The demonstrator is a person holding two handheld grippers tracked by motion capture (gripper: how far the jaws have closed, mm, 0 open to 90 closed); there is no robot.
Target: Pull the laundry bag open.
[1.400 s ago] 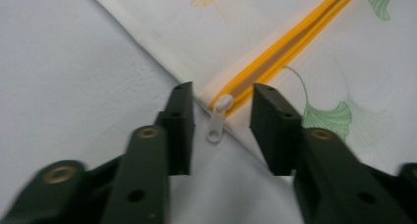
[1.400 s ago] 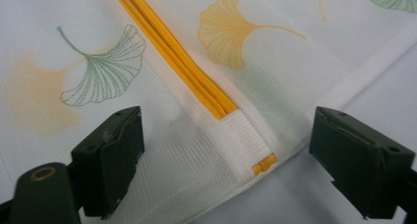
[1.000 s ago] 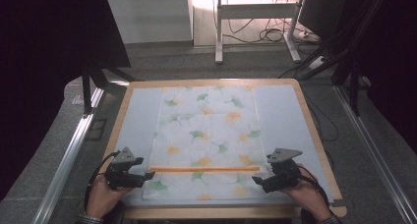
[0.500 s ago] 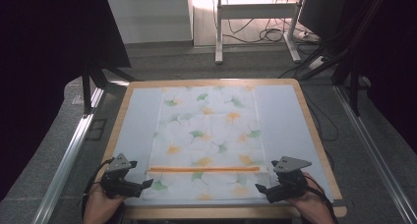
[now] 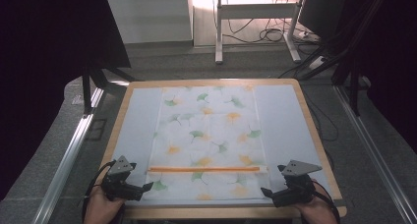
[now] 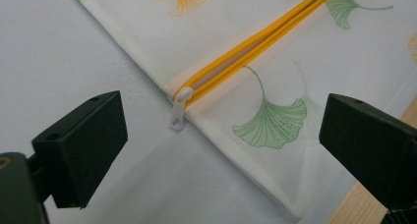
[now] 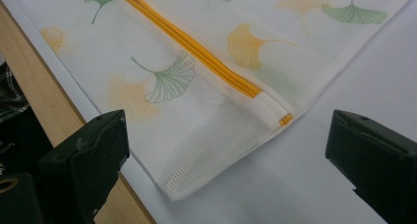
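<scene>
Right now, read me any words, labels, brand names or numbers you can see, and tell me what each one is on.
None can be read. The mesh bag carries only a ginkgo leaf print and an orange zipper; no lettering shows on the white zipper pull or either gripper.

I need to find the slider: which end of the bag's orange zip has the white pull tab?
The end beside the left gripper: the white pull tab hangs there, while the end near the right gripper is plain.

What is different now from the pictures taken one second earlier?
Both grippers have drawn back from the zippered bag toward the near table edge. The left gripper has just opened its fingers and nothing is between them; the right gripper also stands open. The bag and its orange zipper lie as before.
</scene>
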